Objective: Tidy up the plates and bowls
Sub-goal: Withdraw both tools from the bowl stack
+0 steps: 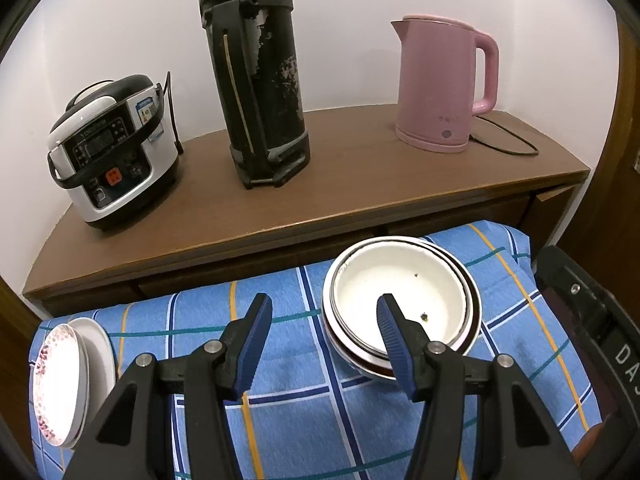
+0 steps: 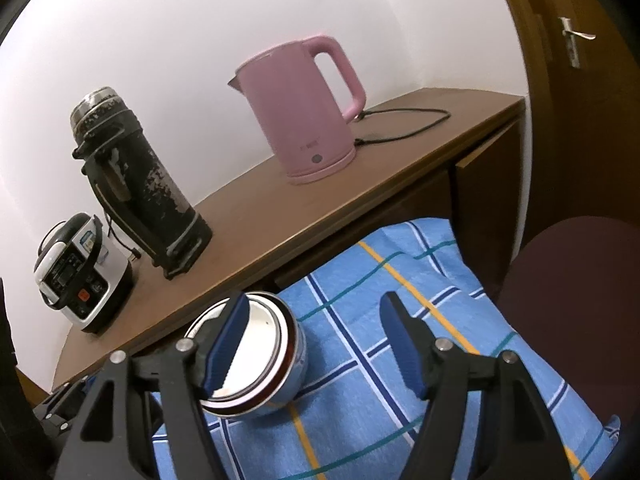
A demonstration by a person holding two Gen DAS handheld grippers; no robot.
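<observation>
Looking from my left side across to my right, I find the stacked plates (image 1: pixel 68 376) at the far left edge of the blue checked cloth (image 1: pixel 280 400), tilted up on their rims, well off to the left of my left claw (image 1: pixel 324 312). That claw stands wide and holds nothing; its left finger hangs over bare cloth, and its right fingertip lies in front of the white inside of the nested bowls (image 1: pixel 400 300), so the stack sits ahead and to the right of the claw's middle, mouth upward. My judgement is that the next move turns on this offset: to take a rim, my left claw would need to shift right, or swing far left for the plates instead. My right claw (image 2: pixel 316 308) is also spread wide and empty, and the bowl stack (image 2: pixel 276 344) lies to its left, partly behind the left finger, with open cloth between the two fingers. Both claws seem near the bowls, one to each side; only the left is near the plates. The left view shows the plates and the bowls' inside with two dark specks; the right view misses the plates but shows the stack's outer wall with its dark rim band. Behind, on the desk (image 1: pixel 360 184), stand a rice cooker (image 1: pixel 112 156), a black flask (image 1: pixel 256 80) and a pink kettle (image 1: pixel 444 84).
</observation>
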